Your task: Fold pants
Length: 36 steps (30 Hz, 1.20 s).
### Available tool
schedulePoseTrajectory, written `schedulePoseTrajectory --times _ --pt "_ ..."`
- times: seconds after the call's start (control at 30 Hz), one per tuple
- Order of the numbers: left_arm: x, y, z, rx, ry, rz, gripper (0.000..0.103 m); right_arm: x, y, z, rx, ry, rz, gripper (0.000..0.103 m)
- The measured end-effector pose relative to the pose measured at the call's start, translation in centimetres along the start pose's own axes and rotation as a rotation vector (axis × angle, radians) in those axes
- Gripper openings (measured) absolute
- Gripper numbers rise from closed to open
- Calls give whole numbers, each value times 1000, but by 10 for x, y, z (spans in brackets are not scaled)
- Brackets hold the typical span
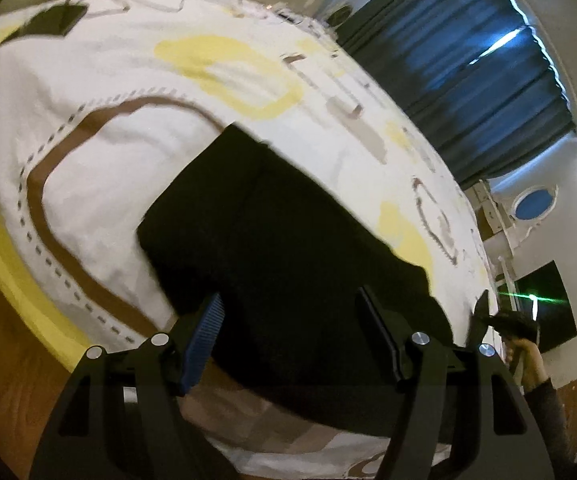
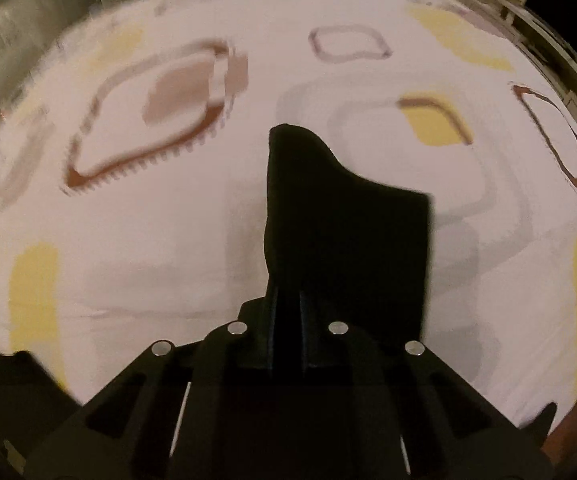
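No brand, label or writing can be read in either view; both are blurred by motion.

The black pants (image 1: 288, 240) lie on a bed covered by a white sheet (image 1: 120, 168) printed with yellow patches and brown outlined shapes. In the left wrist view they spread as a broad dark slab from the middle of the bed toward the near edge, where the cloth runs right up to and under the left gripper (image 1: 292, 336). That gripper stands open, its blue-ribbed pad (image 1: 204, 340) and its black pad well apart, with the pants filling the gap between them; whether either pad touches the cloth cannot be told. Wooden floor (image 1: 4, 360) shows beyond the bed's left edge and a dark curtain (image 1: 480, 80) hangs past its far edge. At the right edge of that view the person's right hand (image 1: 524, 360) holds the other tool's handle near the bed's right corner.

In the right wrist view the right gripper (image 2: 288, 320) is clamped on the pants (image 2: 340, 232), fingers drawn together on a fold of black cloth that rises as a raised flap ahead of the gripper, above the sheet (image 2: 128, 260) near the bed's middle.
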<state>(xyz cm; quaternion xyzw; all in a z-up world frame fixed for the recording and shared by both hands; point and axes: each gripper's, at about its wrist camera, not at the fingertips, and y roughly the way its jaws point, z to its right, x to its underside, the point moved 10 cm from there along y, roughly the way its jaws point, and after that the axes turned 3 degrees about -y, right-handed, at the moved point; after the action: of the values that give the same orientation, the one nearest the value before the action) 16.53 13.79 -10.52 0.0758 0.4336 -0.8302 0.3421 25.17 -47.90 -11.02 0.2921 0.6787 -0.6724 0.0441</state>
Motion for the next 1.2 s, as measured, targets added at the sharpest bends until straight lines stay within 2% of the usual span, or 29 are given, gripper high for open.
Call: schedulePoseTrajectory --times 0.1,0.2,0.37,0.5,0.6,0.73,0.8,0.83,0.87,1.03,1.1,1.17,1.2 --pt "-1 0 17 21 26 2 67 15 -56 31 -85 74 125 8" --pt "1 5 28 32 41 -8 67 38 -103 69 -132 150 228 8" --pt "11 14 47 59 66 -32 67 112 -160 143 -162 298 358 8" --pt "26 24 66 91 86 -76 67 177 -166 187 -183 420 363 8" --pt "38 31 84 104 118 -99 67 220 -148 206 -191 496 308 8" --pt "49 39 101 121 144 -128 67 254 -116 223 -203 589 197 11" --pt "55 43 109 126 159 -144 67 266 -109 230 -172 616 140 26" --pt "58 45 112 129 164 -150 67 270 -108 234 -157 622 126 30" --pt "60 46 116 134 169 -158 67 274 -110 240 -137 629 110 40" --pt "67 51 118 125 180 -173 67 260 -141 279 -130 638 200 76" --pt "68 53 116 121 175 -177 67 242 -144 296 -199 624 245 83" --pt "69 54 116 116 171 -179 67 228 -132 308 -327 602 233 85" --pt "70 55 117 114 168 -181 67 222 -123 313 -355 600 226 85"
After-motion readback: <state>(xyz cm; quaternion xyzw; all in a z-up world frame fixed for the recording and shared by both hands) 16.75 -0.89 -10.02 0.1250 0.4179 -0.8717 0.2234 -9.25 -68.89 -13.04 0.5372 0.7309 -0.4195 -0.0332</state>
